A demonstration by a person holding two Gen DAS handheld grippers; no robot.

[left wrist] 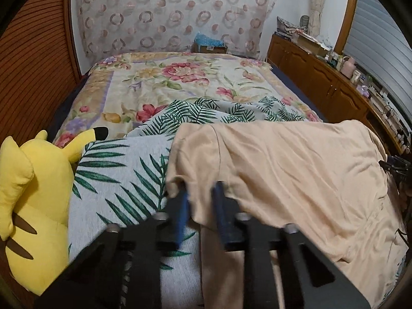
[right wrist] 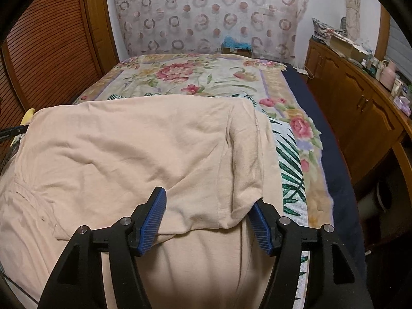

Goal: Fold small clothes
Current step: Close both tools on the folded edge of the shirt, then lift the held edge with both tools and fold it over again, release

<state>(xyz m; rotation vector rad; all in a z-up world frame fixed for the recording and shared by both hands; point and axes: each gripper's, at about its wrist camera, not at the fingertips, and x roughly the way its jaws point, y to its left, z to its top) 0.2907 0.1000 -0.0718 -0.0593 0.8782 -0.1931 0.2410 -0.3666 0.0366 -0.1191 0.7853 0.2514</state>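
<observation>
While both tilt downward, the left gripper [left wrist: 200, 193] pinches the wrinkled peach cotton T-shirt's [right wrist: 134, 144] sleeve; the right gripper [right wrist: 206, 206] gapes, straddling its other sleeve, the shirt lying crosswise.

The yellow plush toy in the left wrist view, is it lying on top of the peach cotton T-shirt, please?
No, the yellow plush toy sits apart from the peach cotton T-shirt, beside the leaf-print cloth.
</observation>
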